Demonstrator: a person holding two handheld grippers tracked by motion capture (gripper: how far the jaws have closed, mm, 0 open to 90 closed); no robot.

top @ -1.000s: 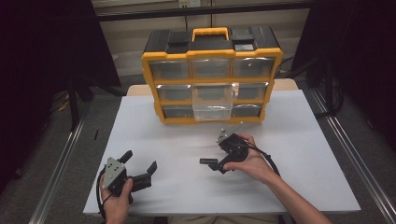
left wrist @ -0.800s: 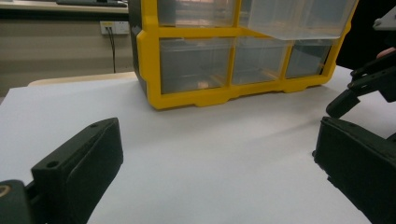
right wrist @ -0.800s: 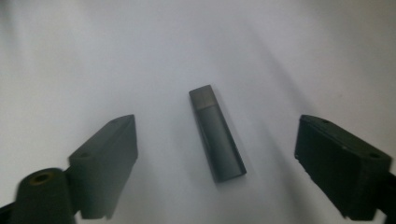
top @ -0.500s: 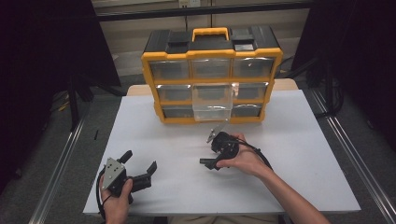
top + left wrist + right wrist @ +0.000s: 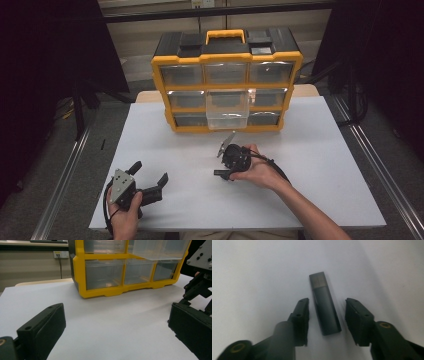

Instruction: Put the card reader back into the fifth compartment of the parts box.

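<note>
**Grippers parked over a white tabletop, small dark bar between the right jaws**

Overhead first: a yellow and black drawer organizer (image 5: 226, 80) sits at the far side of the white tabletop (image 5: 325, 165), and its clear middle drawer (image 5: 227, 109) is pulled out toward the person. The left gripper (image 5: 149, 173) is down near the front left corner, held in the left hand (image 5: 122, 215), jaws spread wide with nothing in them. The right gripper (image 5: 223, 173) is near the middle of the tabletop, wrapped by the right hand (image 5: 257, 170), tipped down at the surface. Can't really make out its jaws from up here.

Left gripper view: left gripper (image 5: 115, 327) jaws are far apart with bare tabletop (image 5: 112, 312) between them. The organizer (image 5: 125, 267) is straight ahead, the pulled-out drawer (image 5: 160, 248) at the top, and the other gripper (image 5: 200, 277) pokes in at the right edge.

Right gripper view: the right gripper (image 5: 326, 315) is released, looking down at the tabletop (image 5: 257, 277). A small dark rectangular bar (image 5: 325, 303) lies flat between the two jaws, with a gap on each side, so neither pad touches it. Its far end has a lighter grey band.
</note>
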